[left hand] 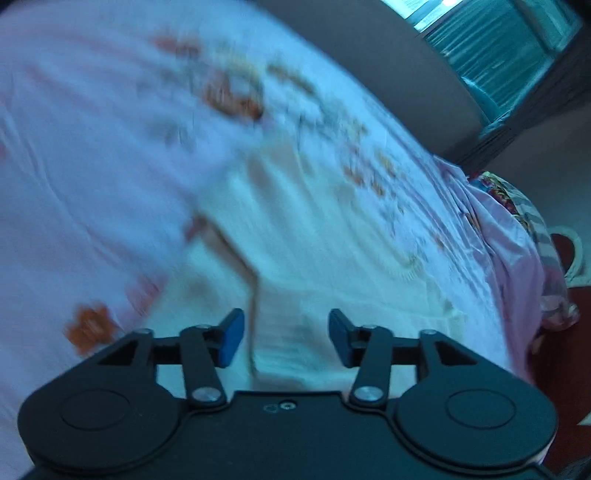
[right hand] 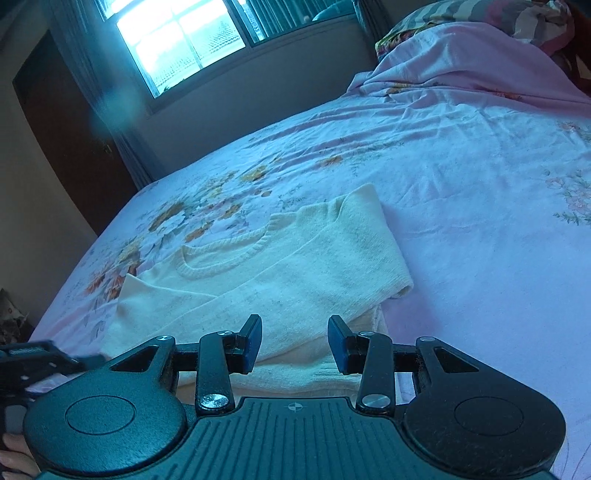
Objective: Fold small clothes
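Observation:
A cream knitted sweater [right hand: 277,266] lies on the floral bed sheet [right hand: 461,184], its neckline facing the window and both sleeves folded in across the body. My right gripper [right hand: 295,341] hovers over the sweater's near hem, jaws apart and nothing pinched between its blue pads. The left wrist view is blurred. There the same sweater [left hand: 295,221] spreads out ahead, a folded edge running toward my left gripper [left hand: 286,338]. That gripper is open just above the cloth, and its pads are not pressing on it. Part of the left gripper [right hand: 37,358] shows at the left edge of the right wrist view.
The pink floral sheet [left hand: 92,147] covers the bed all around the sweater. A striped pillow [right hand: 480,14] lies at the head of the bed. Beyond the bed's far side are a bright window [right hand: 184,40] and a dark door [right hand: 55,129]. A hand [right hand: 14,458] shows at the lower left.

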`<state>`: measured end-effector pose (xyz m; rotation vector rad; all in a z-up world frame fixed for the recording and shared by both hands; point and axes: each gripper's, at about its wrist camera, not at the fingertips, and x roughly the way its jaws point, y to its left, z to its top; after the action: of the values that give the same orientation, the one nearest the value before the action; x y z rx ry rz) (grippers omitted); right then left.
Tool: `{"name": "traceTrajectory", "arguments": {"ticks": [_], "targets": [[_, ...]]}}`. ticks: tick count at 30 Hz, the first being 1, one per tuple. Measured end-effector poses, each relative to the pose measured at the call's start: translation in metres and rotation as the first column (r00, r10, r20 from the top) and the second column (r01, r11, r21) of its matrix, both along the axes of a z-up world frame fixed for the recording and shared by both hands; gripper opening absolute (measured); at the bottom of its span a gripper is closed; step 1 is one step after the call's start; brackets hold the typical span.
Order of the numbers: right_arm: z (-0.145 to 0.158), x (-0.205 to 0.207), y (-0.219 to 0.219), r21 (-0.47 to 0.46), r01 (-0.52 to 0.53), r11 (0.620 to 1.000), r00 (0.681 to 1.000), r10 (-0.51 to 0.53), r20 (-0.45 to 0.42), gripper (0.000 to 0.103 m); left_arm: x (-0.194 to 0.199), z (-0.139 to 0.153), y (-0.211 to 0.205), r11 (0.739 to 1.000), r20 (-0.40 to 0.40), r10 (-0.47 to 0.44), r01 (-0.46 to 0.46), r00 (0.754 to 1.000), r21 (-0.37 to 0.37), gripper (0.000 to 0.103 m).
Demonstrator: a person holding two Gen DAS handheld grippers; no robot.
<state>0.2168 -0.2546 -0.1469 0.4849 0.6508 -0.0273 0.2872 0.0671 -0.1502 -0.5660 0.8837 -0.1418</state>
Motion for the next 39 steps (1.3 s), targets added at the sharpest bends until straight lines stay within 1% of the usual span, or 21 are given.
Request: {"name": "traceTrajectory", "arguments": {"ticks": [1, 2, 4, 7, 8, 9, 11, 12, 13, 15, 20, 22, 24, 25, 29, 31, 33, 35, 37, 38, 39], "targets": [[-0.001, 0.001, 0.0, 0.001, 0.0, 1.0, 1.0, 0.0, -0.003, 0.04, 0.004, 0.0, 0.001, 1.0, -0.007, -0.023, 0.023, 1.0, 0.007, 0.07], [-0.002, 0.002, -0.001, 0.008, 0.002, 1.0, 1.0, -0.002, -0.008, 0.04, 0.009, -0.005, 0.003, 0.999, -0.04, -0.041, 0.04, 0.998, -0.023, 0.07], [-0.004, 0.004, -0.002, 0.02, 0.01, 1.0, 1.0, -0.01, -0.014, 0.04, 0.015, -0.018, 0.004, 0.995, -0.084, -0.059, 0.052, 0.995, -0.087, 0.061], [-0.003, 0.0, -0.001, 0.031, 0.016, 0.999, 1.0, -0.016, -0.007, 0.04, 0.019, -0.035, -0.004, 0.99, -0.095, -0.089, 0.078, 0.991, -0.116, 0.047], [-0.002, 0.0, -0.001, 0.028, 0.014, 1.0, 1.0, -0.014, -0.009, 0.04, 0.02, -0.037, -0.006, 0.99, -0.091, -0.091, 0.08, 0.992, -0.116, 0.045], [-0.002, 0.0, -0.001, 0.026, 0.011, 1.0, 1.0, -0.011, -0.009, 0.04, 0.021, -0.039, -0.008, 0.989, -0.084, -0.088, 0.077, 0.993, -0.123, 0.041], [-0.002, 0.0, -0.002, 0.021, 0.014, 1.0, 1.0, -0.014, -0.006, 0.04, 0.023, -0.042, -0.008, 0.986, -0.077, -0.077, 0.064, 0.994, -0.156, 0.013], [-0.002, 0.001, -0.002, 0.016, 0.019, 1.0, 1.0, -0.019, -0.005, 0.04, 0.024, -0.044, -0.009, 0.982, -0.087, -0.071, 0.054, 0.994, -0.179, 0.006], [-0.002, 0.001, -0.003, 0.009, 0.024, 1.0, 1.0, -0.024, -0.004, 0.04, 0.022, -0.041, -0.01, 0.984, -0.081, -0.055, 0.04, 0.995, -0.175, 0.006], [-0.002, 0.002, -0.004, -0.01, 0.033, 0.999, 0.999, -0.033, -0.003, 0.04, 0.016, -0.022, -0.014, 0.985, -0.015, -0.054, 0.051, 0.998, -0.162, 0.006], [0.002, 0.009, -0.019, -0.045, 0.092, 0.995, 0.996, -0.091, 0.016, 0.039, 0.011, 0.029, 0.002, 0.979, 0.13, -0.022, 0.048, 0.991, -0.196, 0.006], [0.003, 0.012, -0.025, -0.051, 0.113, 0.992, 0.993, -0.112, 0.021, 0.04, 0.008, 0.038, 0.012, 0.986, 0.162, -0.001, 0.028, 0.987, -0.165, 0.006], [0.002, 0.018, -0.03, -0.065, 0.12, 0.991, 0.993, -0.119, 0.015, 0.039, 0.008, 0.029, 0.017, 0.989, 0.122, -0.017, 0.035, 0.992, -0.147, 0.006], [-0.001, 0.022, -0.03, -0.074, 0.119, 0.99, 0.993, -0.119, 0.005, 0.04, 0.008, 0.018, 0.015, 0.992, 0.084, -0.028, 0.038, 0.996, -0.12, 0.006], [-0.013, 0.041, -0.025, -0.099, 0.1, 0.99, 0.993, -0.105, -0.046, 0.039, 0.003, -0.025, 0.01, 0.992, -0.039, -0.048, 0.043, 0.998, -0.121, 0.006], [-0.014, 0.051, -0.021, -0.123, 0.087, 0.989, 0.994, -0.094, -0.053, 0.039, 0.0, -0.035, 0.011, 0.992, -0.064, -0.042, 0.034, 0.997, -0.118, 0.006], [-0.013, 0.064, -0.02, -0.145, 0.08, 0.986, 0.995, -0.088, -0.052, 0.039, 0.0, -0.036, 0.014, 0.992, -0.064, -0.04, 0.033, 0.997, -0.118, 0.006], [-0.021, 0.084, -0.021, -0.192, 0.071, 0.979, 0.99, -0.092, -0.103, 0.039, 0.003, -0.034, 0.017, 0.996, -0.052, -0.035, 0.031, 0.998, -0.083, 0.006], [-0.04, 0.1, -0.025, -0.262, 0.059, 0.963, 0.974, -0.113, -0.197, 0.039, 0.008, -0.04, 0.022, 0.998, -0.073, -0.018, 0.013, 0.997, -0.069, 0.006], [-0.049, 0.102, -0.031, -0.242, 0.052, 0.969, 0.97, -0.106, -0.218, 0.039, 0.009, -0.042, 0.022, 0.997, -0.078, -0.015, 0.009, 0.997, -0.072, 0.007], [-0.051, 0.101, -0.035, -0.234, 0.055, 0.971, 0.971, -0.106, -0.213, 0.039, 0.01, -0.042, 0.023, 0.997, -0.079, -0.017, 0.011, 0.997, -0.073, 0.007]]}}
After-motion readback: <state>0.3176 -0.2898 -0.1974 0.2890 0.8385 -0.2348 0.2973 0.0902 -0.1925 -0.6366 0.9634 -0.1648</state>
